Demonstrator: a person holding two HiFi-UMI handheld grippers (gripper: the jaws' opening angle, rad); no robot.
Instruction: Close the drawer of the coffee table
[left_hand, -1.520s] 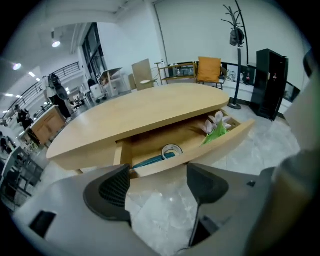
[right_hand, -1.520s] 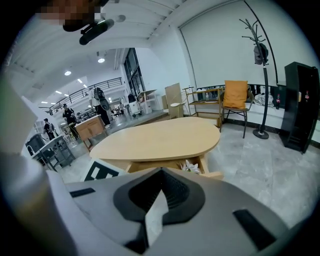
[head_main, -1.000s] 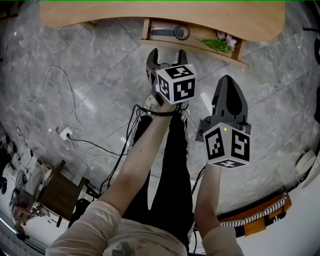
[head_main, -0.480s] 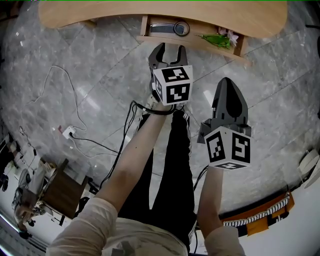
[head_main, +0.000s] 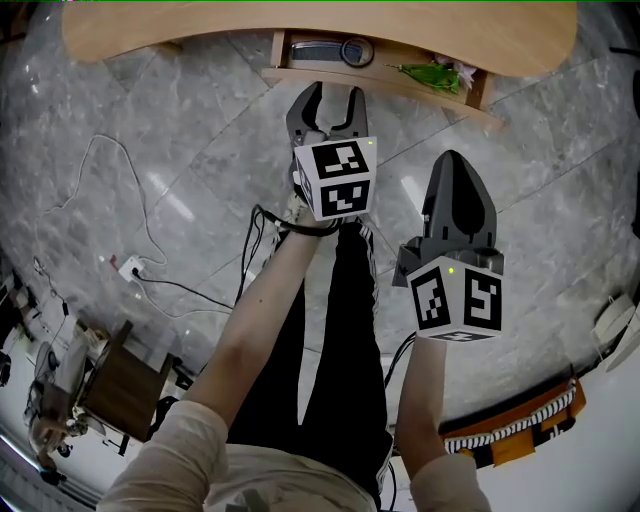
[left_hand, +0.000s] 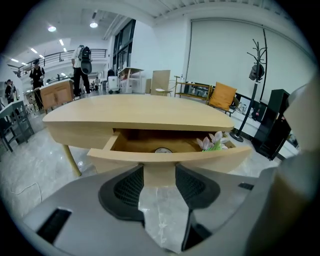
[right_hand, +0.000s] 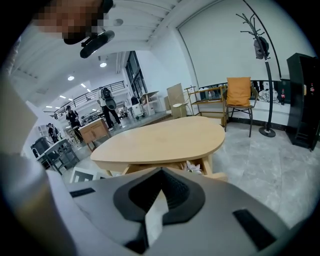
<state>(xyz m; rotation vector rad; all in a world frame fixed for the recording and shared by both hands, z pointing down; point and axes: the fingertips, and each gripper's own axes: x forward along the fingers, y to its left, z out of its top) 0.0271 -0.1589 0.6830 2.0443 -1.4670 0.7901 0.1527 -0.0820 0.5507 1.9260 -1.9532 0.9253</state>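
Left gripper (head_main: 330, 97), centre: jaws parted, nothing between them, tips near the front of the drawer (head_main: 400, 90), which stands pulled out of the coffee table (head_main: 300, 25) at 12 o'clock. Right gripper (head_main: 456, 160), toward 4 o'clock: jaws clenched together, empty.

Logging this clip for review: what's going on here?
A person stands at a wooden coffee table whose drawer is pulled out, with a pink flower sprig inside. The left gripper, jaws apart and empty, points at the drawer front, close to it; contact isn't clear. The right gripper hangs back, jaws shut, holding nothing.
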